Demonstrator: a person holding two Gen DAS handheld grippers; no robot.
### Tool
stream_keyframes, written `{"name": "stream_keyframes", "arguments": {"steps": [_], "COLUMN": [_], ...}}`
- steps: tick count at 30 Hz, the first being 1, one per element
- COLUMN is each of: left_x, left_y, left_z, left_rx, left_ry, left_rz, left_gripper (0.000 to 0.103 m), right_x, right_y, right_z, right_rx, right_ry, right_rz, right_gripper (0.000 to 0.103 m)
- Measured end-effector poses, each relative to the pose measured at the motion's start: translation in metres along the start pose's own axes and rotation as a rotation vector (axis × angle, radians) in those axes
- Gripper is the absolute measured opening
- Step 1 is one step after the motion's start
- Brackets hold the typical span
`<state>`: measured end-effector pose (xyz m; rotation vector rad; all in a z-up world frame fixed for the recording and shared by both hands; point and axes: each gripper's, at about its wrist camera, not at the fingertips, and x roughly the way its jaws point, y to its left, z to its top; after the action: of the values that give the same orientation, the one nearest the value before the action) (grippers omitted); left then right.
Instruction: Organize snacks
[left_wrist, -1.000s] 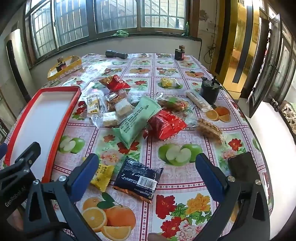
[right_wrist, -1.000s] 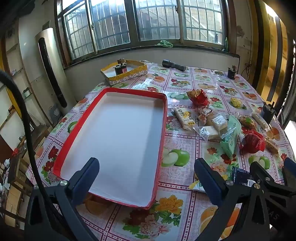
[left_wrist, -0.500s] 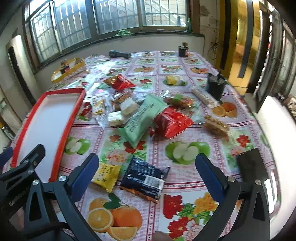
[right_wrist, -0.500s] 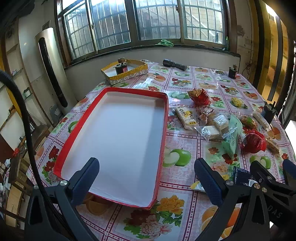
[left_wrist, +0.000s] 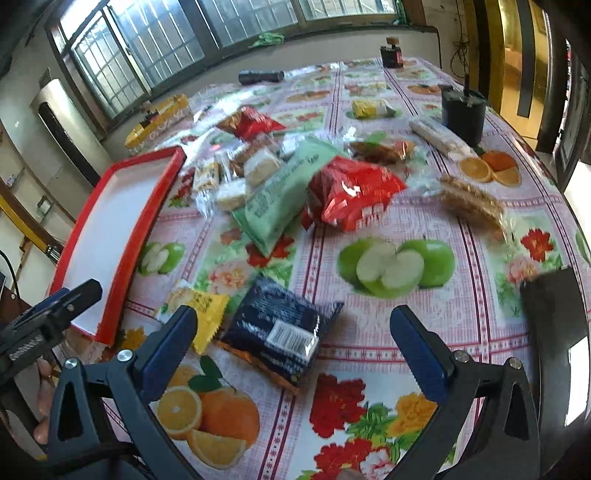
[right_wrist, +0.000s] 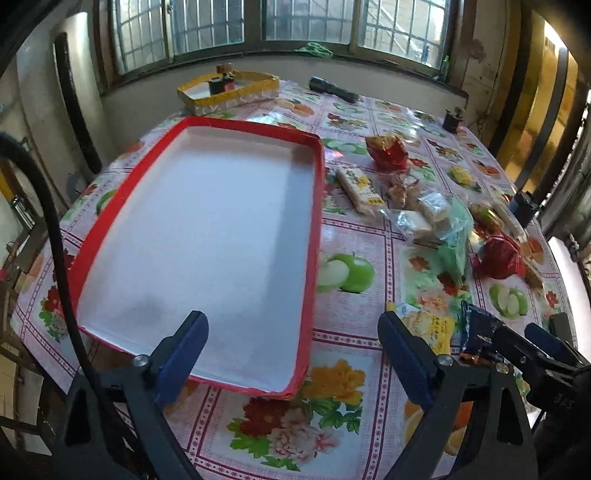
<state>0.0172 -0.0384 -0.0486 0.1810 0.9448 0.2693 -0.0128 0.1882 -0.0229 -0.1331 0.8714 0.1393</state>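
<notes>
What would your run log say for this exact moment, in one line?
phase: approach | left gripper: open over dark blue packet | right gripper: open over red tray | tray: holds no snacks

Daylight comes through a row of barred windows (right_wrist: 306, 33) above a pale wall (right_wrist: 258, 79). A tall white air conditioner (right_wrist: 79, 99) stands in the left corner. Golden door panels (left_wrist: 517, 55) line the right side. A fruit-and-flower oilcloth (left_wrist: 388, 258) covers the bench.
</notes>
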Motion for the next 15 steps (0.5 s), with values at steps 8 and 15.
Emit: {"name": "stream_keyframes", "arguments": {"steps": [8,15], "left_x": [0.046,0.102], "left_y": [0.050,0.104], "left_z": [0.032,0.039], "left_rx": [-0.053,-0.083], "left_ry": [0.024,0.079], "left_rz": [-0.183,-0.278], "left_gripper": [0.103,0.103], "right_x": [-0.077,-0.106], "right_y": [-0.017,-0.053], "right_z": [0.014,0.041], "right_rx": [-0.029,0.026], "right_ry": [-0.261,-0.361], "right_rz": [-0.126,-0.099], "right_gripper": [0.094,0.098]}}
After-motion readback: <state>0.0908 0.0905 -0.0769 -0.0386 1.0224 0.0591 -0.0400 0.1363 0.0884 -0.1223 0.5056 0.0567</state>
